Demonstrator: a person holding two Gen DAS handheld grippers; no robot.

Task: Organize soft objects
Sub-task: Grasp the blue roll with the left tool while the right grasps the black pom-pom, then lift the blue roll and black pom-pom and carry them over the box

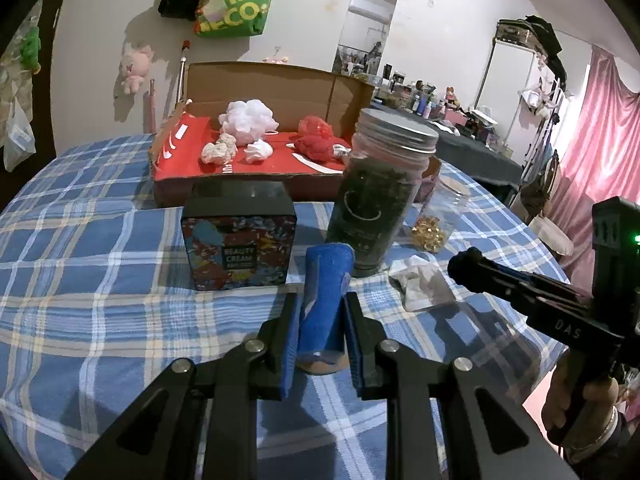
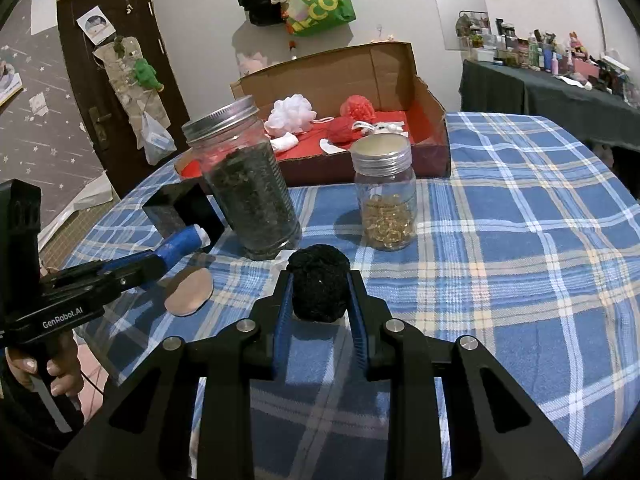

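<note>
The left tongs (image 1: 320, 320) squeeze a blue roll (image 1: 326, 300) and the right tongs (image 2: 320, 296) squeeze a black fuzzy ball (image 2: 319, 282), both held just above the counter (image 2: 520, 240), probably so they can go into the cardboard box (image 2: 436, 136) at the back, where the white puff (image 2: 291, 111) and red puff (image 2: 357, 108) already lie. The tall dark jar (image 2: 250, 184), the small jar of gold bits (image 2: 386, 196) and the black cream box (image 1: 239, 236) stand between the tongs and the cardboard box. The right side of the counter is bare, so that way has more room.
</note>
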